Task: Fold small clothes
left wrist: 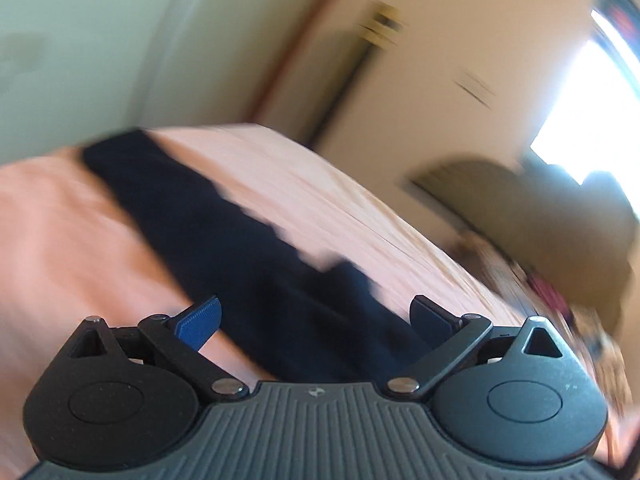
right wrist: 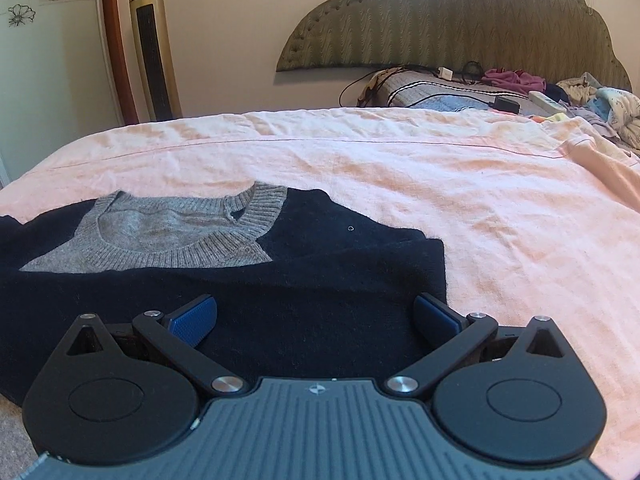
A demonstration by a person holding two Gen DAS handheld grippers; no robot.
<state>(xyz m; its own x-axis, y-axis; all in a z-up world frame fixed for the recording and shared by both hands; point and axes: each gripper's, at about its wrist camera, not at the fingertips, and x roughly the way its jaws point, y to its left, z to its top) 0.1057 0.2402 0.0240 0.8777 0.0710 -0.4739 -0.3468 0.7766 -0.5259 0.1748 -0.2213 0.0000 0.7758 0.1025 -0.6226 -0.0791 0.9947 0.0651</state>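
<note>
A navy sweater point(right wrist: 320, 272) with a grey ribbed collar and yoke point(right wrist: 176, 232) lies flat on the pink bed sheet point(right wrist: 440, 184), its right side folded in. My right gripper point(right wrist: 316, 320) is open and empty, hovering just above the sweater's near part. In the blurred, tilted left wrist view the sweater point(left wrist: 240, 248) shows as a dark band across the pink sheet point(left wrist: 60, 240). My left gripper point(left wrist: 316, 320) is open and empty above it.
A green padded headboard point(right wrist: 452, 20) stands at the far end. Pillows, cables, a charger point(right wrist: 506, 104) and a pile of clothes point(right wrist: 600, 104) lie at the far right. A gold tower fan point(right wrist: 154, 44) stands by the wall at left.
</note>
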